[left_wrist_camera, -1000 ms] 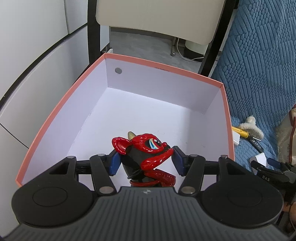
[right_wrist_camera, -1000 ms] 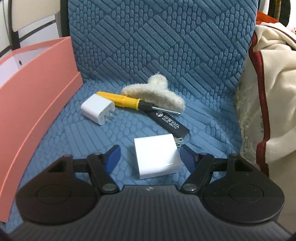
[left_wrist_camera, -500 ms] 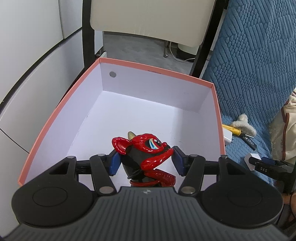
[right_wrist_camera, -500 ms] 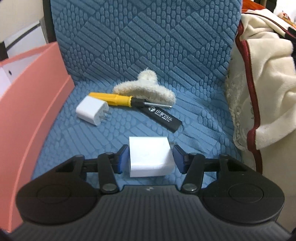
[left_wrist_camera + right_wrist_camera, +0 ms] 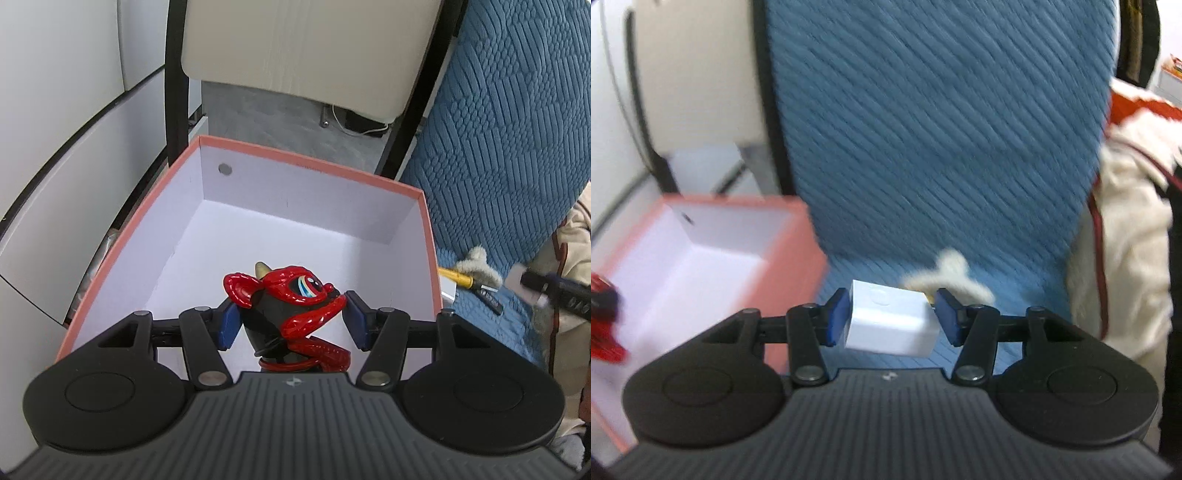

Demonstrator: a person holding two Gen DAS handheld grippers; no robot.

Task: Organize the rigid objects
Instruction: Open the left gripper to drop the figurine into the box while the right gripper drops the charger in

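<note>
So the red figurine [image 5: 291, 310] is pinched between the blue pads of the left gripper [image 5: 291, 319], held just inside the near end of the pink box [image 5: 314, 171]. I can't really tell if its base is touching the box floor or hanging a bit above it, since the gripper body hides that part. Apart from the figurine, the box's white inside looks bare.

Over on the right side, the right gripper [image 5: 891, 317] is clamped on a white block [image 5: 891, 319], probably a charger or adapter. It's up off the blue seat cushion [image 5: 942, 147] and tilted a little, with the box off to its left. That view is pretty smeared, so I'd guess it's being carried toward the box.

What's left on the cushion, to the right of the box: a yellow-handled screwdriver [image 5: 457, 278], a fluffy cream hair claw [image 5: 480, 266] just behind it, and a black stick thing [image 5: 490, 298] lying beside them. There's also a bit of something white at the box's right wall that's mostly hidden, no idea what.

Progress-wise I'd call it early. Nothing has been let go of in the box so far, two items are in hand, and at least three more are waiting on the seat. Next up is presumably dropping both off without them knocking together.
</note>
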